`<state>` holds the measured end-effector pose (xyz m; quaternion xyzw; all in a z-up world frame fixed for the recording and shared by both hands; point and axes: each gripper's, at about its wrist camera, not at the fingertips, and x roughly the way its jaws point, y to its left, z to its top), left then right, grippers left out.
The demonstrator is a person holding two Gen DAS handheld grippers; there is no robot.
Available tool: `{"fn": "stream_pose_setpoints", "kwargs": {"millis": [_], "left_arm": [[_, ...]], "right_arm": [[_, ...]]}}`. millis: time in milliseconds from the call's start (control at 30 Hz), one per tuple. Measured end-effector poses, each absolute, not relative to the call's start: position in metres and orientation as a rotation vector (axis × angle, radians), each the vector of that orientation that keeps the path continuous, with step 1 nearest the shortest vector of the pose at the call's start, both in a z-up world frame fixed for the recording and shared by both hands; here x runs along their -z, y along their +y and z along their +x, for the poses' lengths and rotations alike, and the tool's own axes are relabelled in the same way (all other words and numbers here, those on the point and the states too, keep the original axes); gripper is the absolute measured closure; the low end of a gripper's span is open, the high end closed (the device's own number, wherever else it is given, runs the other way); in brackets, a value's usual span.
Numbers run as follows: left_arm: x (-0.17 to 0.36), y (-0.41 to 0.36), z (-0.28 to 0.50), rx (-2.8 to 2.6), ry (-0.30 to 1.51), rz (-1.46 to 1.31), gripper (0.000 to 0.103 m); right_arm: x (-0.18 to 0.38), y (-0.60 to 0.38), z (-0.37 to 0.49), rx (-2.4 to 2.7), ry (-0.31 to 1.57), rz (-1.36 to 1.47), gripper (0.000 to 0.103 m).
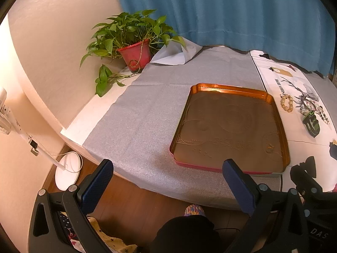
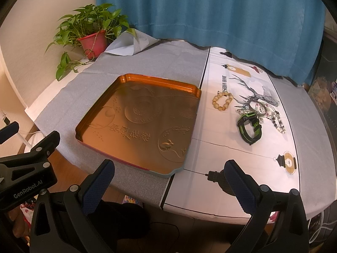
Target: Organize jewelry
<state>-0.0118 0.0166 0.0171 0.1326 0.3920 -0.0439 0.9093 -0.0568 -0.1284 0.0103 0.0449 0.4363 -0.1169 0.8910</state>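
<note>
A gold tray (image 2: 139,124) is parked mid-desk on the grey cloth (image 2: 80,92), nothing seen in it. The jewelry is piled off its right edge: a watch (image 2: 249,129), a bead bracelet (image 2: 223,100), more bracelets (image 2: 267,111). Left gripper (image 1: 168,184) and right gripper (image 2: 169,186) are held wide open at the near edge, nothing gripped.

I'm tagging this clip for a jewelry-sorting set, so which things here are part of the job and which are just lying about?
Part of the job:
- gold tray, nothing in it yet
- beige bead bracelet
- green and black watch
- pile of mixed bead bracelets
- left gripper and right gripper, both open

Lying about:
- potted plant
- blue curtain
- printed table runner
- grey cloth
</note>
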Motion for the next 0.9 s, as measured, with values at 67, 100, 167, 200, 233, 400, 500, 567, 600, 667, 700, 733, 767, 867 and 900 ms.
{"fn": "stream_pose_setpoints", "kwargs": {"millis": [67,100,167,200,233,400,500,567,600,667,700,733,767,867,900], "left_arm": [[-0.017,0.016,-0.012,0.088,0.809,0.271,0.000],[-0.017,0.016,-0.012,0.089,0.809,0.271,0.000],[-0.017,0.017,-0.012,0.088,0.810,0.270,0.000],[-0.017,0.017,-0.012,0.088,0.809,0.271,0.000],[-0.017,0.017,-0.012,0.089,0.809,0.272,0.000],[-0.018,0.017,-0.012,0.090,0.808,0.273,0.000],[-0.017,0.017,-0.012,0.090,0.809,0.271,0.000],[-0.017,0.017,-0.012,0.092,0.810,0.270,0.000],[-0.017,0.017,-0.012,0.092,0.810,0.271,0.000],[-0.018,0.015,-0.012,0.098,0.809,0.273,0.000],[-0.019,0.014,-0.013,0.103,0.809,0.274,0.000],[-0.019,0.012,-0.014,0.109,0.808,0.276,0.000],[-0.019,0.009,-0.014,0.114,0.806,0.279,0.000],[-0.019,-0.003,-0.018,0.139,0.806,0.289,0.000],[-0.018,-0.008,-0.019,0.149,0.807,0.292,0.000]], "right_arm": [[-0.010,-0.128,-0.057,0.242,0.906,0.094,0.000],[-0.010,-0.129,-0.057,0.242,0.905,0.093,0.000],[-0.010,-0.128,-0.057,0.242,0.905,0.092,0.000],[-0.010,-0.129,-0.057,0.242,0.905,0.092,0.000],[-0.010,-0.129,-0.057,0.241,0.906,0.092,0.000],[-0.010,-0.129,-0.057,0.242,0.906,0.094,0.000],[-0.010,-0.129,-0.057,0.241,0.905,0.093,0.000],[-0.010,-0.129,-0.058,0.242,0.904,0.092,0.000],[-0.010,-0.129,-0.058,0.244,0.902,0.094,0.000],[-0.012,-0.132,-0.060,0.250,0.897,0.101,0.000],[-0.013,-0.135,-0.061,0.255,0.894,0.108,0.000],[-0.013,-0.139,-0.063,0.262,0.892,0.114,0.000],[-0.014,-0.142,-0.065,0.271,0.892,0.119,0.000],[-0.012,-0.158,-0.073,0.304,0.891,0.134,0.000],[-0.012,-0.164,-0.076,0.317,0.892,0.139,0.000]]}}
